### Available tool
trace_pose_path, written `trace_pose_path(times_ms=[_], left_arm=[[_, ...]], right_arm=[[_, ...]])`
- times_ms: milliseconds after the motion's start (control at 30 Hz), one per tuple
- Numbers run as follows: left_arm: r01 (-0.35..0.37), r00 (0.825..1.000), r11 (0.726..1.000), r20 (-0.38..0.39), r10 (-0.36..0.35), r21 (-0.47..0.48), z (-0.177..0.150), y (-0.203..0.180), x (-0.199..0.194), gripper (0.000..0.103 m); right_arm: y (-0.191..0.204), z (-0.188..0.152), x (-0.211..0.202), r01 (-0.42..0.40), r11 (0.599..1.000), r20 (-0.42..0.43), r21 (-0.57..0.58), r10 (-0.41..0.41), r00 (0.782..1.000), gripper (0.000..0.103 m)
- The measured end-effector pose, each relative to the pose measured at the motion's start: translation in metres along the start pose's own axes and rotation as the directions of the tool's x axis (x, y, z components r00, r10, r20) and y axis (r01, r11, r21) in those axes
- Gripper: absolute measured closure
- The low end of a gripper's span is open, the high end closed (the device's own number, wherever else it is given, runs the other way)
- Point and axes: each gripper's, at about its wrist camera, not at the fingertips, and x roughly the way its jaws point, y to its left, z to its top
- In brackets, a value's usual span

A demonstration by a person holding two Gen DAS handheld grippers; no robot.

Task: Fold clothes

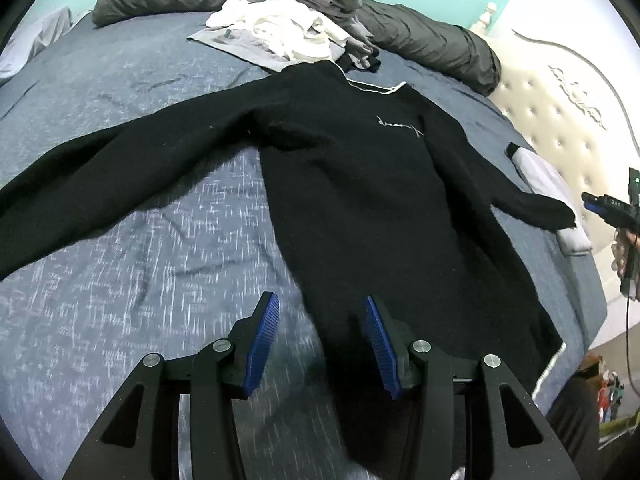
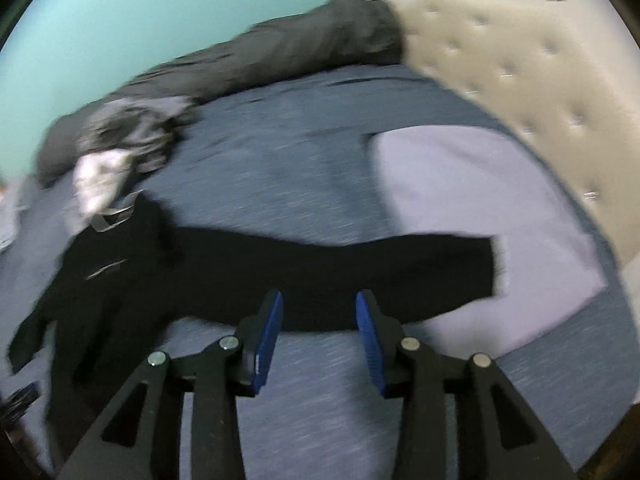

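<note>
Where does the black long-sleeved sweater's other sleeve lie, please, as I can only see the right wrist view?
Observer: The black long-sleeved sweater has its other sleeve stretched out flat across the blue-grey bedspread, unfolded.
Operator: Thank you. Is the left hand-held gripper holding anything?
Observer: No. The left hand-held gripper hangs over the sweater's lower end with its jaws apart and nothing pinched.
Operator: Which side of the sweater faces up?
Observer: The front: the white script lettering shows on the chest.
</note>
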Motion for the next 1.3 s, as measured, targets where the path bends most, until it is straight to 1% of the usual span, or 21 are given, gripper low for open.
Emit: trace_pose_path(times_ms=[67, 133, 267, 333, 400, 567, 700, 833, 933, 1033, 1067, 1100, 1133, 1167, 1200, 1300], left_arm=[[0.016, 1.000, 1.000, -0.011, -0.016, -0.008, -0.003, -0.002, -0.007, 0.054], [0.033, 0.999, 0.999, -0.020, -0.033, -0.016, -0.007, -0.003, -0.013, 0.054], [0.046, 0.999, 0.999, -0.028, -0.046, -0.015, -0.015, -0.009, -0.026, 0.053], [0.054, 0.998, 0.998, -0.031, -0.054, -0.021, -0.018, -0.011, -0.030, 0.051], [0.059, 0.998, 0.998, -0.036, -0.060, -0.027, -0.021, -0.012, -0.034, 0.049], [0.064, 0.997, 0.998, -0.050, -0.065, -0.020, -0.029, -0.019, -0.042, 0.048], [0.071, 0.996, 0.997, -0.053, -0.072, -0.024, -0.034, -0.021, -0.048, 0.047], [0.072, 0.996, 0.997, -0.052, -0.073, -0.026, -0.038, -0.023, -0.054, 0.046], [0.075, 0.996, 0.997, -0.046, -0.076, -0.026, -0.042, -0.024, -0.059, 0.046], [0.071, 0.996, 0.997, -0.046, -0.072, -0.027, -0.045, -0.023, -0.062, 0.046], [0.069, 0.996, 0.997, -0.046, -0.071, -0.026, -0.046, -0.023, -0.063, 0.046], [0.068, 0.997, 0.997, -0.045, -0.069, -0.026, -0.047, -0.022, -0.064, 0.045], [0.067, 0.997, 0.997, -0.046, -0.068, -0.026, -0.047, -0.022, -0.064, 0.045], [0.066, 0.997, 0.997, -0.048, -0.067, -0.026, -0.048, -0.022, -0.064, 0.045], [0.065, 0.997, 0.998, -0.050, -0.066, -0.027, -0.048, -0.022, -0.064, 0.045], [0.068, 0.996, 0.997, -0.053, -0.070, -0.034, -0.050, -0.022, -0.062, 0.045]], right_arm=[[0.023, -0.013, -0.002, -0.078, 0.997, -0.039, -0.029, 0.077, 0.996, 0.060], [0.044, -0.027, -0.002, -0.152, 0.987, -0.082, -0.046, 0.148, 0.986, 0.059], [0.077, -0.056, -0.001, -0.256, 0.964, -0.157, -0.065, 0.244, 0.957, 0.058], [0.091, -0.069, -0.001, -0.289, 0.955, -0.187, -0.073, 0.271, 0.944, 0.058], [0.103, -0.081, 0.001, -0.307, 0.947, -0.218, -0.093, 0.281, 0.935, 0.057], [0.130, -0.110, 0.005, -0.348, 0.928, -0.297, -0.129, 0.299, 0.907, 0.057], [0.149, -0.133, 0.014, -0.382, 0.914, -0.380, -0.136, 0.308, 0.872, 0.055], [0.160, -0.151, 0.025, -0.398, 0.908, -0.432, -0.130, 0.309, 0.847, 0.055], [0.166, -0.161, 0.032, -0.388, 0.909, -0.454, -0.155, 0.283, 0.845, 0.055], [0.167, -0.168, 0.038, -0.355, 0.918, -0.461, -0.176, 0.241, 0.854, 0.055], [0.166, -0.169, 0.039, -0.357, 0.919, -0.460, -0.167, 0.248, 0.853, 0.058], [0.164, -0.168, 0.039, -0.368, 0.917, -0.455, -0.155, 0.264, 0.850, 0.070], [0.162, -0.168, 0.038, -0.381, 0.913, -0.448, -0.144, 0.283, 0.848, 0.077], [0.160, -0.168, 0.037, -0.388, 0.911, -0.441, -0.141, 0.293, 0.848, 0.087], [0.159, -0.167, 0.035, -0.390, 0.910, -0.436, -0.145, 0.295, 0.850, 0.092], [0.154, -0.166, 0.026, -0.400, 0.904, -0.417, -0.149, 0.309, 0.855, 0.098]])
